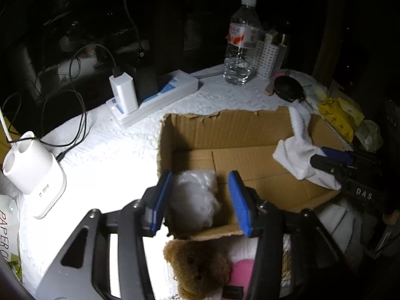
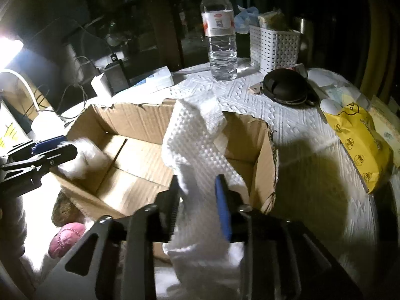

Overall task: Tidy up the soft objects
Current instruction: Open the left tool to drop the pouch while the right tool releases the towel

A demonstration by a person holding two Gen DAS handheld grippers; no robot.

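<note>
the white waffle cloth [image 2: 197, 150] is draped lengthwise between the right gripper's [image 2: 200, 207] parted jaws, over the cardboard box's [image 2: 140, 117] wall; the left gripper [image 1: 200, 200], apart, straddles white fluff [image 1: 195, 197].

box [image 2: 140, 155]: 1 | water bottle [image 2: 220, 37]: 1 | white basket [image 2: 275, 47]: 1 | teddy bear [image 1: 197, 267]: 1 | power strip [image 1: 160, 97]: 1

Brown cardboard box [image 1: 225, 135], a white waffle-textured cloth [image 2: 197, 145], a fluffy white ball [image 1: 197, 195], a brown teddy bear [image 1: 197, 267], a yellow packet [image 2: 360, 135] with small dark prints, and blue gripper pads [image 1: 238, 200]
</note>
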